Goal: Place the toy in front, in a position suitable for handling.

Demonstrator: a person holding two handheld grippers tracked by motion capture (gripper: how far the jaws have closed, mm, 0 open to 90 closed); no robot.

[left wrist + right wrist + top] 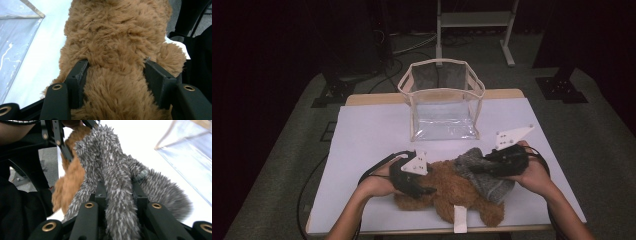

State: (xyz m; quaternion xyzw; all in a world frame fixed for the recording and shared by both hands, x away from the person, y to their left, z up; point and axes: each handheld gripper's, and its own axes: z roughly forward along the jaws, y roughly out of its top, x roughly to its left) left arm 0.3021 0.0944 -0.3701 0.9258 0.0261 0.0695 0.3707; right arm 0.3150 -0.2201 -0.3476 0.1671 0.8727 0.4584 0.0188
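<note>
Brown plush toy (447, 192) at the near edge of the surface (362, 130), both hand-held grippers on fabric.
Left hand-held gripper (424, 189) clamped on the brown plush toy, fur bulging between its jaws. Right hand-held gripper (474, 167) clamped on a grey furry cloth (492, 185), which lies on the toy's 2 o'clock side, touching it. Clear bag (442, 100) with beige trim stands open at 12 o'clock from the toy, near it but apart.

Brown plush bear (447, 192) flat on table; grey fuzzy cloth (484, 175) overlapping
</note>
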